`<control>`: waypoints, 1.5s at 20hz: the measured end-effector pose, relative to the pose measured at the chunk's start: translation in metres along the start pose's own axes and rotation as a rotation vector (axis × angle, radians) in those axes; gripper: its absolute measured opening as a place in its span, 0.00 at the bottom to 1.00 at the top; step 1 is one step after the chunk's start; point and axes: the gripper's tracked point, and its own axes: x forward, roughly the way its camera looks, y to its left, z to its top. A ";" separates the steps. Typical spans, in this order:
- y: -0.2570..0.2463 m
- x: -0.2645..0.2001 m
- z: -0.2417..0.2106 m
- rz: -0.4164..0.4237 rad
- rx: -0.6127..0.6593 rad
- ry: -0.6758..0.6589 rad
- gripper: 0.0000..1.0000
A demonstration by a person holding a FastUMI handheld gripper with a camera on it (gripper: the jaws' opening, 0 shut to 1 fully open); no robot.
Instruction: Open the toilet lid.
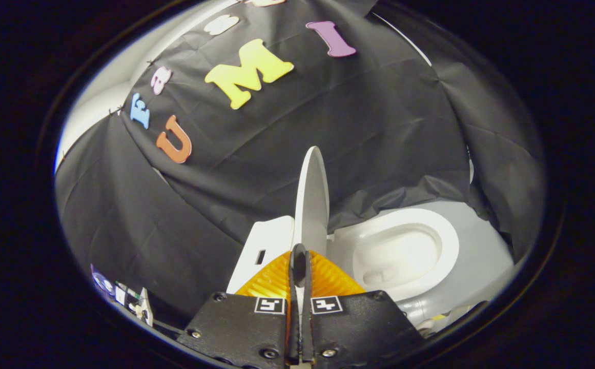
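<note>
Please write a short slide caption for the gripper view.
Gripper shut on the raised toilet lid, standing edge-on beside the open bowl.

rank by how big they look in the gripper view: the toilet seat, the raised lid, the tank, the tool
1. tool, inflated by nearness, fingers shut on the lid's edge
2. toilet seat
3. raised lid and tank: look alike; the lid is seen edge-on

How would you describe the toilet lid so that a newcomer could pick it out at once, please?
Find the white toilet against the black cloth wall. Its lid stands raised beside the open bowl, seen edge-on. It is the thin white blade rising between the gripper fingers, which are closed on it.
</note>
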 end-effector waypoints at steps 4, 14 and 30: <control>0.028 0.008 -0.004 0.015 -0.046 0.005 0.05; 0.083 0.026 -0.018 0.025 -0.126 0.016 0.06; 0.171 0.073 -0.069 0.020 -0.327 0.052 0.06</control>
